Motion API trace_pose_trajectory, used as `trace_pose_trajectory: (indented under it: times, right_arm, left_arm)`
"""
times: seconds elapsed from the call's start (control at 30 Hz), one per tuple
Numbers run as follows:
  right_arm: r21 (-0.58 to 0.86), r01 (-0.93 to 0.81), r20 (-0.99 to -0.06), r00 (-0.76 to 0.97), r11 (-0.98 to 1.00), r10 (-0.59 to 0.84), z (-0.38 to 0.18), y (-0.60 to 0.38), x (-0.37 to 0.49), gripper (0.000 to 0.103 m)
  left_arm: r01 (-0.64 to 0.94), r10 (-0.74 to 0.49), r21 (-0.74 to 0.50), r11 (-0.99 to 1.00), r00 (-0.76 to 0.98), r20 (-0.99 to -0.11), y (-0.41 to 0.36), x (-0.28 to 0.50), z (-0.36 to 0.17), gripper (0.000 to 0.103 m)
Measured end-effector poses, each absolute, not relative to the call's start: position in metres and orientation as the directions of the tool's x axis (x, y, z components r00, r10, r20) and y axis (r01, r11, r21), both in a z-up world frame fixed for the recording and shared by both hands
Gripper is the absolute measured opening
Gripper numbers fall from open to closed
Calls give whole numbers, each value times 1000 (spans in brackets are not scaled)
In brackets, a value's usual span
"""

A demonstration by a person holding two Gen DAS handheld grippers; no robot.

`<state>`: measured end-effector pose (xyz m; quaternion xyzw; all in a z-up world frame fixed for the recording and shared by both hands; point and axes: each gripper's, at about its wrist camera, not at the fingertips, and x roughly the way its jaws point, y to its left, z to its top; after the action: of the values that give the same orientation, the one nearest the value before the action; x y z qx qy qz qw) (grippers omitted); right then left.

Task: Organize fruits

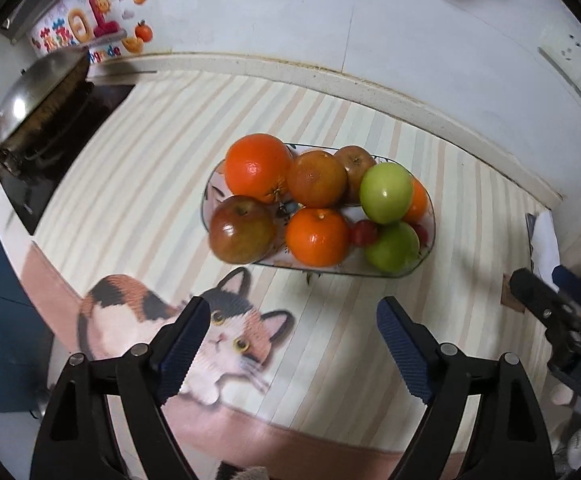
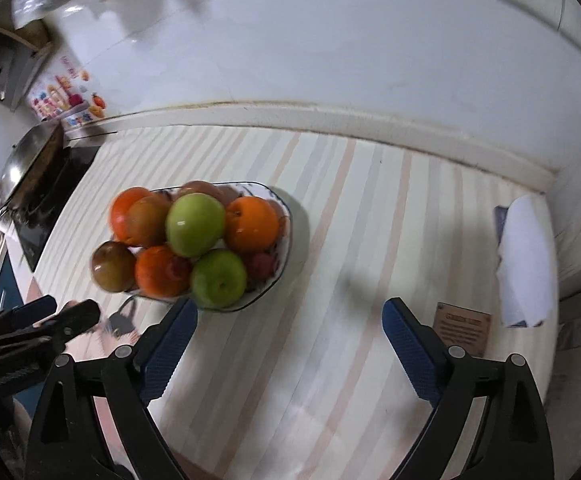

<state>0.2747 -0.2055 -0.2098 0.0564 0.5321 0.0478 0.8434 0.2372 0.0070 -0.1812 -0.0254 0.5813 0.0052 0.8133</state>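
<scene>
On the striped tabletop [image 1: 138, 184] sits a dish [image 1: 426, 256] heaped with oranges and apples. Both claws, left [image 1: 294, 344] and right [image 2: 290, 344], hover wide and empty. Sorting looks unstarted; next, probably grasp the top green apple [image 2: 195, 224].

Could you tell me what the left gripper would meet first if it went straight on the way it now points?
Probably the oval patterned fruit plate, at the orange mandarin on its near edge. The open left gripper points over bare striped mat towards it; depth is unclear, so it might touch the mat first.
</scene>
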Motion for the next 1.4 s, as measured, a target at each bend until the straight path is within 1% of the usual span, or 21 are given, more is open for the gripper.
trace_pose_trajectory:
  times: [0.2, 0.5, 0.67, 0.87, 1.1, 1.23, 1.4]
  right_arm:
    - [150, -27, -866, 478, 988, 144, -163, -200, 244, 96]
    - [178, -32, -823, 542, 984, 166, -93, -194, 182, 96]
    - [160, -45, -797, 584, 986, 156, -47, -192, 141, 96]
    - [143, -57, -781, 607, 988, 148, -12, -188, 107, 97]
    - [146, -77, -779, 606, 986, 163, 6, -180, 82, 97]
    - [153, -81, -787, 593, 985, 171, 7, -179, 81, 97]
    - [145, -79, -788, 593, 986, 163, 1, -178, 90, 98]
  left_arm:
    - [-14, -10, -16, 1000, 383, -924, 8, 208, -138, 85]
    - [1, -30, -33, 999, 447, -894, 14, 156, -73, 85]
    - [5, -39, -41, 999, 464, -885, 19, 128, -46, 85]
    - [10, -43, -44, 999, 483, -875, 21, 104, -23, 85]
    - [25, -50, -43, 999, 499, -865, 21, 87, -6, 85]
    - [26, -54, -47, 999, 495, -867, 21, 86, -8, 85]
    - [-15, -38, -53, 998, 512, -858, 27, 96, -15, 85]
